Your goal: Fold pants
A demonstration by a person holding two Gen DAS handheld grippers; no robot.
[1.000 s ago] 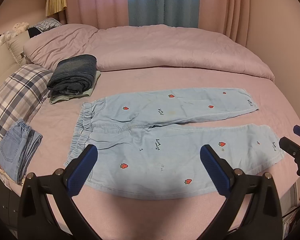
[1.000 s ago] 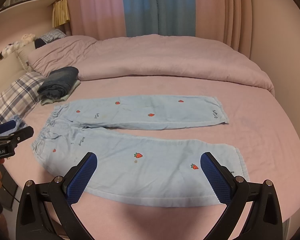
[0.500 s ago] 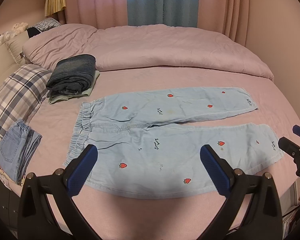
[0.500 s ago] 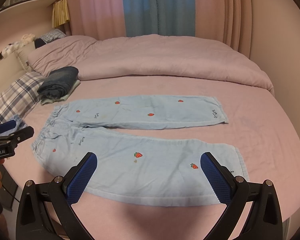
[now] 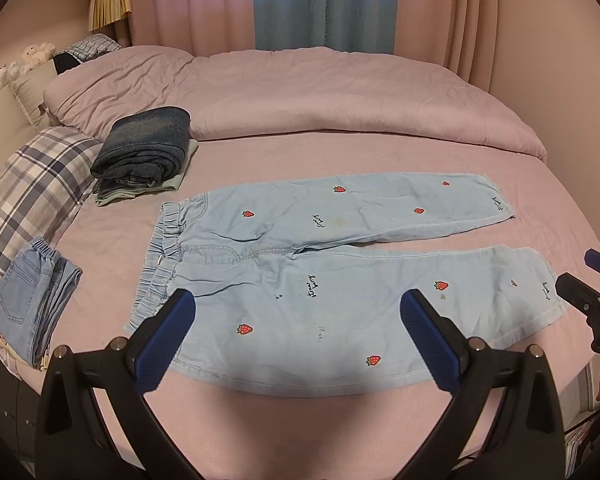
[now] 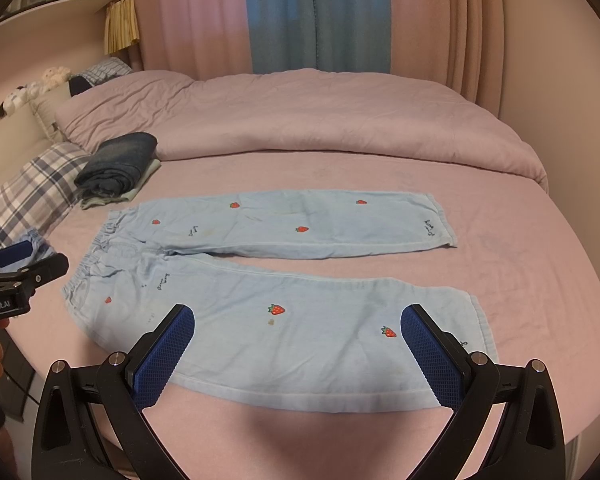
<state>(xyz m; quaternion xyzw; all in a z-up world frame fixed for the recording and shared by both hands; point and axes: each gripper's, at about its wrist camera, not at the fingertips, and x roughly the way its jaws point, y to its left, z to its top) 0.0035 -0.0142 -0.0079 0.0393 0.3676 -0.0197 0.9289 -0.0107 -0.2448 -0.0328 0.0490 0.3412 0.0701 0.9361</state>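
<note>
While flat, pants (image 5: 340, 280) hem occluded (jaws apart)

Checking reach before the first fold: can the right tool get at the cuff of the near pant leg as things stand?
Probably yes. The right tool is open, empty and hovers over the near leg of the strawberry pants; its cuff lies flat beside the right finger, with nothing lying on it.

Soft matt cotton pants (image 5: 340, 280), wrinkled pink bedsheet (image 5: 300, 420)
</note>
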